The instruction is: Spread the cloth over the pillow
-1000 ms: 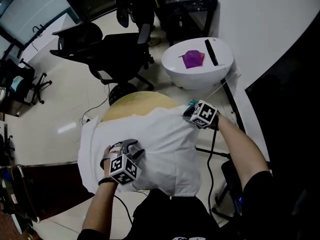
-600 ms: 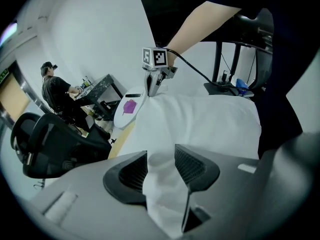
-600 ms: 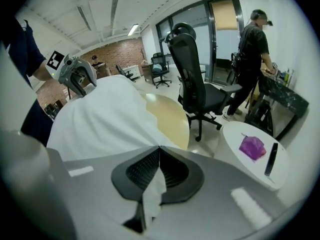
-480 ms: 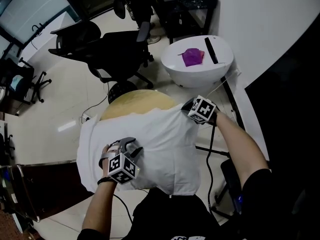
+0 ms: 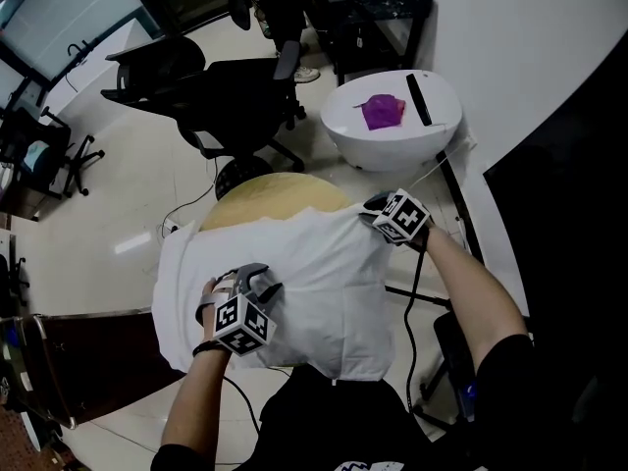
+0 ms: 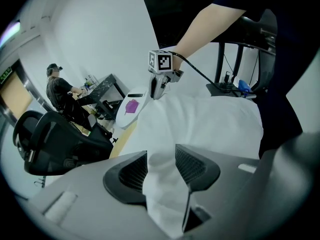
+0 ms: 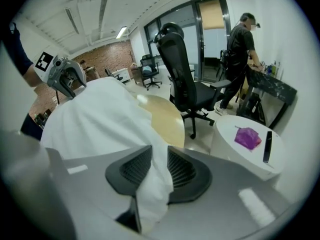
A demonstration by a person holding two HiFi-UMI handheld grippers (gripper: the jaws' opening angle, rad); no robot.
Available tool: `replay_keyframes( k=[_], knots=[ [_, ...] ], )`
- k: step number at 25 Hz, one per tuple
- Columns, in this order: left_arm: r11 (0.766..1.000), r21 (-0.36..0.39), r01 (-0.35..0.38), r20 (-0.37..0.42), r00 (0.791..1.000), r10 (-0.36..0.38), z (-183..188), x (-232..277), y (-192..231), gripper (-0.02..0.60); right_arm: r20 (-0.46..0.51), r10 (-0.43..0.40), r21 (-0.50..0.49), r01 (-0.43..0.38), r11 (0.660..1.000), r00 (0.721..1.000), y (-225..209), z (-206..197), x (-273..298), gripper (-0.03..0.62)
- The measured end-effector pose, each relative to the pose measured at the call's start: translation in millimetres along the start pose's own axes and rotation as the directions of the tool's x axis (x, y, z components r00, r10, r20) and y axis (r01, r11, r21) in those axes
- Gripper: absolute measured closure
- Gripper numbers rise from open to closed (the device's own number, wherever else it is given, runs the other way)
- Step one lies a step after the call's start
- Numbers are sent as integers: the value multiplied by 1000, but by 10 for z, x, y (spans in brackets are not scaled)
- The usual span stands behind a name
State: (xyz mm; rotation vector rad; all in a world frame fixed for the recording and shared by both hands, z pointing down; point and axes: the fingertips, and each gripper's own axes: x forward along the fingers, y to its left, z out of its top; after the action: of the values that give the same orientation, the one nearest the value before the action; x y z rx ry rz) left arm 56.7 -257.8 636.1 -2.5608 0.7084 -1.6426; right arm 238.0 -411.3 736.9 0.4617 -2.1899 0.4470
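A white cloth [image 5: 294, 283] lies bunched over a round yellow table [image 5: 265, 199]; whatever pillow is beneath it is hidden. My left gripper [image 5: 257, 281] sits on the near left part of the cloth, its pads pressed on a thick fold of cloth [image 6: 161, 184]. My right gripper [image 5: 370, 214] is at the far right corner. Its jaws have just been opening, and a hanging fold of cloth [image 7: 155, 194] still lies loosely between them. Each gripper shows in the other's view: the right gripper [image 6: 157, 86] and the left gripper [image 7: 67, 81].
A white round side table [image 5: 392, 155] stands beyond, bearing a purple item [image 5: 383, 113] and a black bar [image 5: 418, 101]. A black office chair [image 5: 235, 86] stands at the far left. Cables and a black stand [image 5: 422, 297] are on the right. A person [image 7: 242, 49] works at a far desk.
My right gripper has shifted slightly at the cloth's far right corner, and the cloth there now covers a small teal thing seen before. My left gripper has stayed put.
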Motion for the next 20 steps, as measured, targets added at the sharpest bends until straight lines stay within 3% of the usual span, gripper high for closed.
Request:
replay_keyframes(
  k=[4, 9, 16, 20],
  knots=[
    [1000, 4, -24, 11, 1000, 23, 53, -150, 40, 411, 109, -45, 6, 44, 999, 993, 9, 237, -371, 482],
    [999, 8, -54, 45, 998, 54, 50, -414, 31, 411, 273, -131, -32, 145, 989, 953, 239, 721, -1039, 482],
    [996, 33, -80, 136, 988, 75, -192, -833, -76, 411, 428, -198, -94, 261, 961, 882, 1190, 1422, -1848, 484],
    [993, 76, -89, 175, 982, 74, -429, -1170, -97, 411, 511, -251, -72, 332, 940, 822, 1768, 1765, -2138, 484]
  ],
)
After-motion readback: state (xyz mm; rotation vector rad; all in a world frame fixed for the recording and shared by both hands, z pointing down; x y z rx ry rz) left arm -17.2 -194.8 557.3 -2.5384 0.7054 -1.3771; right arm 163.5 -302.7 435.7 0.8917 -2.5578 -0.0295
